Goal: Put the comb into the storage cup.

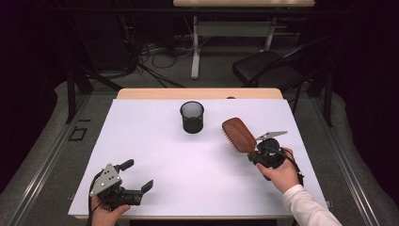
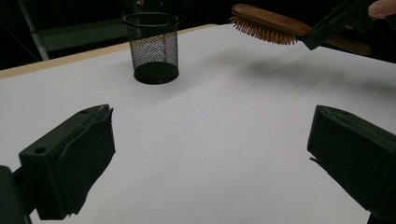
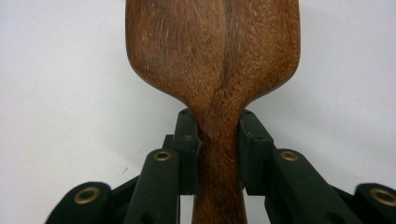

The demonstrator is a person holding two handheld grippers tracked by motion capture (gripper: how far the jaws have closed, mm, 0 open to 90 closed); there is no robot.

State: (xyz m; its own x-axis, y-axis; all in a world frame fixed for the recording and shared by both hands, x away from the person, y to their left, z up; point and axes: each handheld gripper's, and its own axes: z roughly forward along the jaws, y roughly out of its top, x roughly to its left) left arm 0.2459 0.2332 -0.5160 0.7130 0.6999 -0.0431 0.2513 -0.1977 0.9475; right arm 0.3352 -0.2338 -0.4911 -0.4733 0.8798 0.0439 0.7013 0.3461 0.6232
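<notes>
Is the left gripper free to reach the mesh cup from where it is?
Probably yes: the left gripper is open and holds nothing, and bare white table lies between it and the mesh cup.

I'm working in what looks like a lab: behind the white-covered table lie loose cables, a height-adjustable desk and a black chair.
</notes>
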